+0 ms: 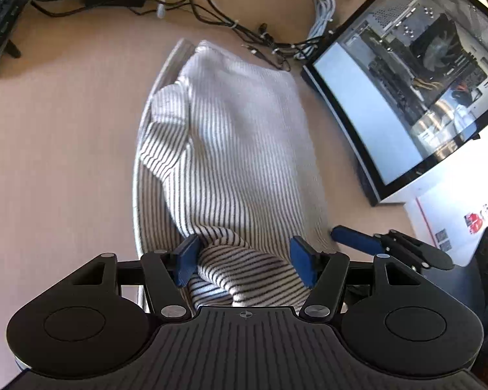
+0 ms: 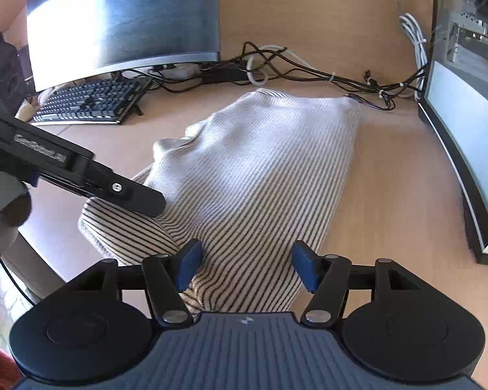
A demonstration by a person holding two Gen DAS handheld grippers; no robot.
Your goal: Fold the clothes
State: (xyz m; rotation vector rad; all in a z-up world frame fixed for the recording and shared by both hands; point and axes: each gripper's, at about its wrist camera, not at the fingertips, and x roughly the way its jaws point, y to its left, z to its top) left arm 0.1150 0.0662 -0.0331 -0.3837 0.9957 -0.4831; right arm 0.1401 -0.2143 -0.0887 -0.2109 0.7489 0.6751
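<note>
Two wrist views, aimed down along the fingers

The striped garment point(image 1: 231, 149) on the desk point(image 1: 65, 162) is seen close from its near end in both, cables point(image 2: 309, 68) beyond.

The shirt point(image 1: 231, 149) is off-white with thin dark stripes all over, running lengthwise; same pattern on the bunched bit at the bottom of the left wrist view; the desk point(image 1: 65, 146) is a light tan wood tone; left gripper point(image 1: 244, 261) is matte black with blue pads point(image 1: 187, 260); right gripper point(image 2: 245, 265) looks the same, black body, blue pads point(image 2: 188, 263); keyboard point(image 2: 88, 102) at the upper left of the right wrist view is black; cables point(image 2: 309, 68) are mostly black, with one white bundle point(image 2: 414, 37) at the upper right.
</note>
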